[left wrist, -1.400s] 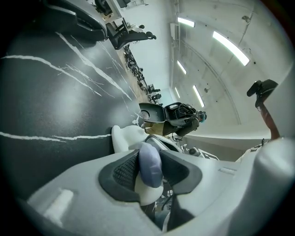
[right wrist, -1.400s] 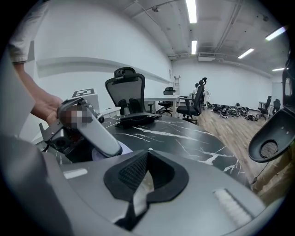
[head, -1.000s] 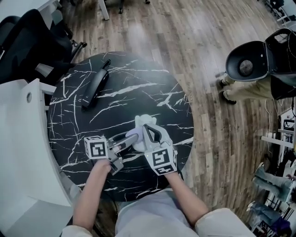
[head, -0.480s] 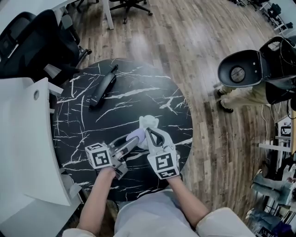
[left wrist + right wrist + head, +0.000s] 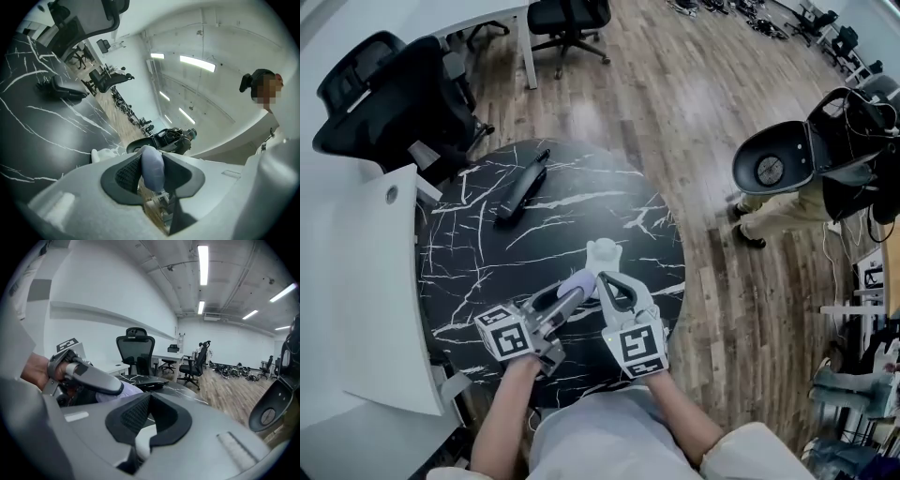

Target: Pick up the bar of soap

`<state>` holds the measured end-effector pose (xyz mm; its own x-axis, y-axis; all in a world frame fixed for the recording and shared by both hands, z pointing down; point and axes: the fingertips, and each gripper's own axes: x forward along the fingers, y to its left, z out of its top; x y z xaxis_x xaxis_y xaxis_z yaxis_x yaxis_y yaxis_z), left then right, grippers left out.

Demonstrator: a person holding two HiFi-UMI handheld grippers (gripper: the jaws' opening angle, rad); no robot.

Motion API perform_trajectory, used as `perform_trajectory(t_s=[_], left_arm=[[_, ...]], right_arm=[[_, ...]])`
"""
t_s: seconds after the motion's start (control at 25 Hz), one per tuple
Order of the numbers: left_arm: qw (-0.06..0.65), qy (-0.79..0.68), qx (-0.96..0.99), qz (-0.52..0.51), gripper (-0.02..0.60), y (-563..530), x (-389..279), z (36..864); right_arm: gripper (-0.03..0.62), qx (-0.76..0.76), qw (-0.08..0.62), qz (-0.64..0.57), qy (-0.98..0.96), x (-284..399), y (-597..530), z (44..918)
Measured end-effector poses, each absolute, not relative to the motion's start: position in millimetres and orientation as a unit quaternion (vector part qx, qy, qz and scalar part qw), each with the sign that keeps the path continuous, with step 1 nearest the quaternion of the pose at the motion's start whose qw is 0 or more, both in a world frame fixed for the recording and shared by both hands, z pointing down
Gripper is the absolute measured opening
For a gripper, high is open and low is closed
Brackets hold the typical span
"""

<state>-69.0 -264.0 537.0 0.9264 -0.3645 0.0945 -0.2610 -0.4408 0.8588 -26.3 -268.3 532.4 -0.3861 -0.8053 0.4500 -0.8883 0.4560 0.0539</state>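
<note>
A round black table veined in white stands on a brown wood-plank floor. Black office chairs flank a white desk, with plain white walls and long ceiling strip lights above.

No readable writing

No letters, brand names or numbers could be read anywhere in the three views. The only sign-like marks were black-and-white square code patterns on the left cube of the left gripper and the right cube of the right gripper, both above the near edge of the table. They carried blocky shapes only, no legible characters.
</note>
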Motion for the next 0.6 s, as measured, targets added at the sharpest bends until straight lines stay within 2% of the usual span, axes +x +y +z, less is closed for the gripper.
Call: perform_trajectory(t_s=[0.6], left_arm=[[0.344,-0.260,0.901,-0.050,0.126,-241,-83,453]], right_arm=[[0.002,0.525,0.166,0.050,-0.833,-36,-237,449]])
